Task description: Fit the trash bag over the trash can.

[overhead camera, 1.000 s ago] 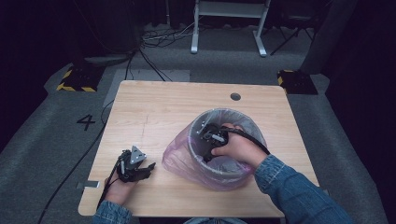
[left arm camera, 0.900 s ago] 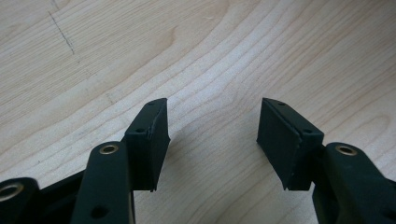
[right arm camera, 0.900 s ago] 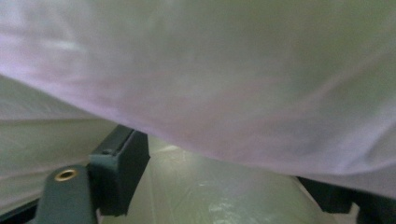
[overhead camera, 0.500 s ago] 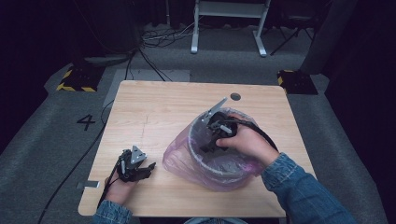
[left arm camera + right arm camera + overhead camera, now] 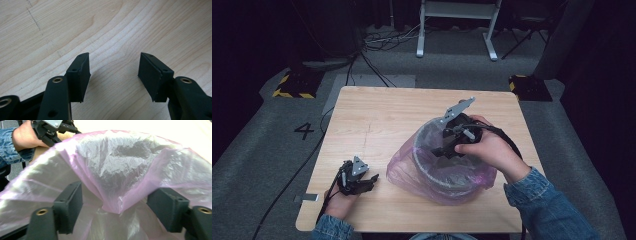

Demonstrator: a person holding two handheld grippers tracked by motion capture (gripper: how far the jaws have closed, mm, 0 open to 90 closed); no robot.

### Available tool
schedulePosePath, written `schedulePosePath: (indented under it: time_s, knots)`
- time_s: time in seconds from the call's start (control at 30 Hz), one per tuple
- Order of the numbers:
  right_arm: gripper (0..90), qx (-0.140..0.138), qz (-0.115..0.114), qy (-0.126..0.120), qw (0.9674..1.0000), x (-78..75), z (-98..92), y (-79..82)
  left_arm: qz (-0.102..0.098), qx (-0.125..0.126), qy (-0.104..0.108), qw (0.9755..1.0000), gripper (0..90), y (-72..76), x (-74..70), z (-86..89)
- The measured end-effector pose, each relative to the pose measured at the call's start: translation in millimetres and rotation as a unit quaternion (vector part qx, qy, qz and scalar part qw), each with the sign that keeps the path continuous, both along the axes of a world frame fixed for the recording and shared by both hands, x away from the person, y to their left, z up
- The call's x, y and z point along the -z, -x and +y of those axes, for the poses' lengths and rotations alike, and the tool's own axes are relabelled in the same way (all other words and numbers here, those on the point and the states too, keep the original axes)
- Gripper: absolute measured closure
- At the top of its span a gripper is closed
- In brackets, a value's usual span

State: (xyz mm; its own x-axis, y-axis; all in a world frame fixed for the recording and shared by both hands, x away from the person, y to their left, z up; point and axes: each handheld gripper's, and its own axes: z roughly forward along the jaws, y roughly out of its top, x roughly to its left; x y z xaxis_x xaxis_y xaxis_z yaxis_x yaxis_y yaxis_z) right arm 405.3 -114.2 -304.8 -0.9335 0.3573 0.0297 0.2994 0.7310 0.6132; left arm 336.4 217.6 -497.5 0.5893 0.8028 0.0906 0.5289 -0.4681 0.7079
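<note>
A pink plastic bag (image 5: 442,172) over a round bin, with two hand-held grippers on the bench.

The thin pink bag lines a round bin (image 5: 437,170) that stands on the wooden bench (image 5: 382,115), toward 4 o'clock from the middle of the bench. The right hand-held gripper (image 5: 447,145) is at the top of the bag, on the 1 o'clock side of the rim; in the right gripper view its jaws stand apart, with a fold of the pink film (image 5: 112,202) between them and not clamped. The left hand-held gripper (image 5: 359,180) rests on the bench at 9 o'clock from the bag, near it; its jaws are apart over bare wood (image 5: 112,37).
</note>
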Motion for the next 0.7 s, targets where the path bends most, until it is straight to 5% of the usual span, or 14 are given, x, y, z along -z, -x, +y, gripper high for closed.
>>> schedulePosePath:
  time_s: [0.47,0.7]
  knots:
    - [33.5,0.013,-0.022,-0.032,0.9992,-23.7,-18.4,10.4,0.002,0.001,0.001,1.0000,42.6,-0.3,-0.1,0.7]
    - [33.6,0.012,-0.058,-0.082,0.9949,-32.9,-11.5,10.6,0.001,0.000,0.001,1.0000,42.5,0.4,0.1,0.7]
